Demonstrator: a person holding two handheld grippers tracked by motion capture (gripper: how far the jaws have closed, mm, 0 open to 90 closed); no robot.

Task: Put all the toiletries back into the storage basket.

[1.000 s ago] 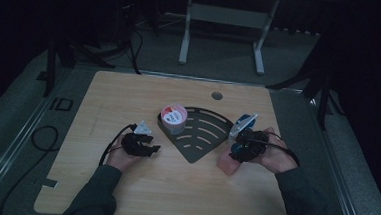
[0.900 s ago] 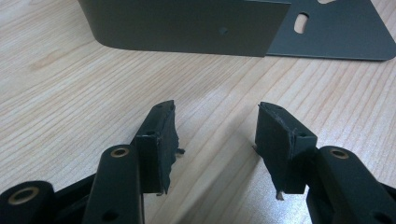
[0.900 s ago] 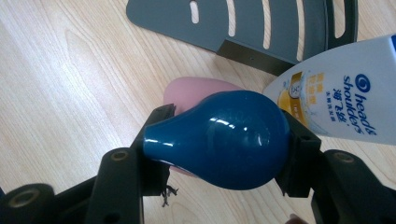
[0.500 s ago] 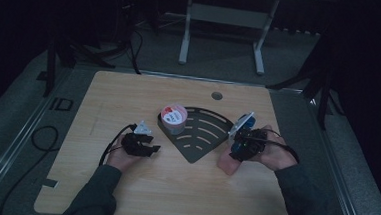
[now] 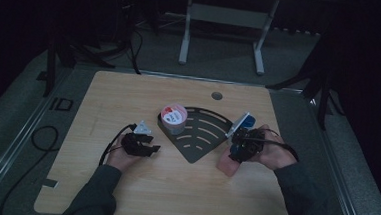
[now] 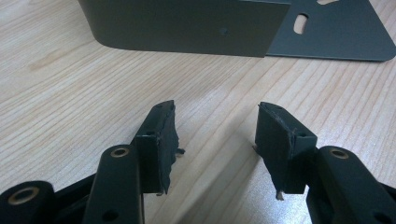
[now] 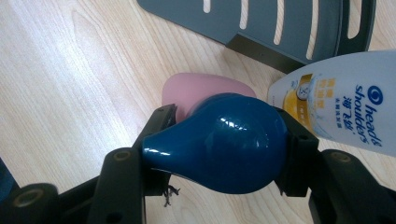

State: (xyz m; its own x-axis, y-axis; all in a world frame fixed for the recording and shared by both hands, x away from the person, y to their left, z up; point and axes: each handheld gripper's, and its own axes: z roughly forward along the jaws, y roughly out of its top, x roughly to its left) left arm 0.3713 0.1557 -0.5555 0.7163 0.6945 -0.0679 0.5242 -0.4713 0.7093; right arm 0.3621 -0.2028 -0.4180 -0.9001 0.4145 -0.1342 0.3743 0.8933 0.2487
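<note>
Squarely between right gripper (image 7: 219, 140) pads: shampoo bottle (image 7: 219, 140).

Dim room, grey floor (image 5: 220, 72), metal stand (image 5: 224, 14) beyond wooden table (image 5: 129, 93).

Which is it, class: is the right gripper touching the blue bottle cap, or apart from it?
Touching. The right gripper view shows the right gripper with both jaws pressed against the sides of the blue bottle cap, no gap visible.

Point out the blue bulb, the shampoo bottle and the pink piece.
blue bulb (image 7: 224, 140), right gripper view, its glossy belly.
shampoo bottle (image 7: 345, 100), right gripper view, its printed label.
pink piece (image 7: 196, 91), right gripper view, its top surface.
</note>
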